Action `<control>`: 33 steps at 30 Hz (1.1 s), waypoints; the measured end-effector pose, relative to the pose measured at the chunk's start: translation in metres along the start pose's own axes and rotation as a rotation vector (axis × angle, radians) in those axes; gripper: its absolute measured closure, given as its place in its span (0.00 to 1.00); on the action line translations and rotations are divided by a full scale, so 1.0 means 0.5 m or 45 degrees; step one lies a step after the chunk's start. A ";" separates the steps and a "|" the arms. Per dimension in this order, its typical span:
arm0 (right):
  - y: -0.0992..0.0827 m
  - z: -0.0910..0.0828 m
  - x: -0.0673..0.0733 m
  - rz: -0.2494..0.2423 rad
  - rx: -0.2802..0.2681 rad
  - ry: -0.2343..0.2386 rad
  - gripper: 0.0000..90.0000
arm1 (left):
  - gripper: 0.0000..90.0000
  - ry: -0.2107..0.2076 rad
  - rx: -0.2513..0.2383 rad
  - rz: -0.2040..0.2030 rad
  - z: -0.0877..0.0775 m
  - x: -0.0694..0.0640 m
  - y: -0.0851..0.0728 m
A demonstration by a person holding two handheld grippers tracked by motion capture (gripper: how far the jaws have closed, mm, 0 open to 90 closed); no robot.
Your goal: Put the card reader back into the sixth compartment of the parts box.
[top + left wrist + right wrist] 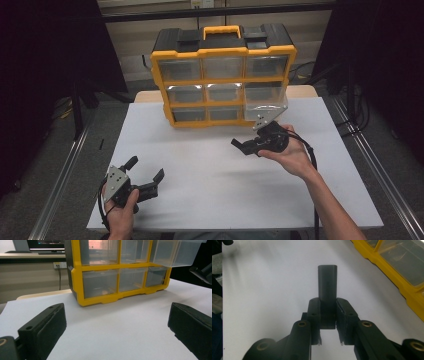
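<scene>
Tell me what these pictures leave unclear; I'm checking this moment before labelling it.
- Black block in the right hand-held gripper: its lower end is hidden between the pads in the right gripper view; too small to identify in the high view.
- Pulled-out drawer: cut off by the top edge of the left gripper view.
- Organizer drawers: contents blurred by glare.

Yellow drawer cabinet (pixel 223 80) on white table (pixel 215 175), one drawer (pixel 267 106) pulled out, right claw (pixel 242 145) nearby, left claw (pixel 146 170) spread wide
</scene>
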State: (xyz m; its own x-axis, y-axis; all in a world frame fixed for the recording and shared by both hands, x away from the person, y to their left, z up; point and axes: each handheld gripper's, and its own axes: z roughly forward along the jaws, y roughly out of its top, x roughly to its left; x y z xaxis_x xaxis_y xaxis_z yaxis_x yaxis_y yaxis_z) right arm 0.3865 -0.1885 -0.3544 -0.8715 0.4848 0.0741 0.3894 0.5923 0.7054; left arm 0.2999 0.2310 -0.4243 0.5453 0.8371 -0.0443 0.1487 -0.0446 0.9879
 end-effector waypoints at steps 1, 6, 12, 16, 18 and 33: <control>0.002 -0.003 0.001 0.000 -0.008 -0.004 0.82 | 0.02 0.000 0.001 0.002 0.000 0.000 0.000; 0.007 -0.015 0.002 -0.010 -0.017 -0.023 0.82 | 0.02 0.002 0.003 0.011 -0.001 0.001 0.000; 0.008 -0.036 0.000 -0.007 -0.063 -0.036 0.82 | 0.02 0.003 0.001 0.007 0.000 0.002 0.000; 0.013 -0.045 0.001 -0.015 -0.081 -0.045 0.82 | 0.02 0.009 0.006 0.017 -0.001 0.003 0.000; 0.017 -0.056 0.002 -0.027 -0.102 -0.052 0.82 | 0.02 0.010 0.000 -0.001 0.000 0.001 0.000; 0.034 -0.088 -0.001 -0.026 -0.177 -0.073 0.82 | 0.02 0.012 0.008 0.023 0.000 0.005 0.000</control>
State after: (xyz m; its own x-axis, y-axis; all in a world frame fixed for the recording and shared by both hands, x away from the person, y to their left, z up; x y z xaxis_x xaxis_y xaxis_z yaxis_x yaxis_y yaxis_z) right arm 0.3806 -0.2068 -0.3115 -0.8588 0.5119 0.0210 0.3231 0.5093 0.7976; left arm 0.3010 0.2330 -0.4243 0.5399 0.8414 -0.0250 0.1439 -0.0630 0.9876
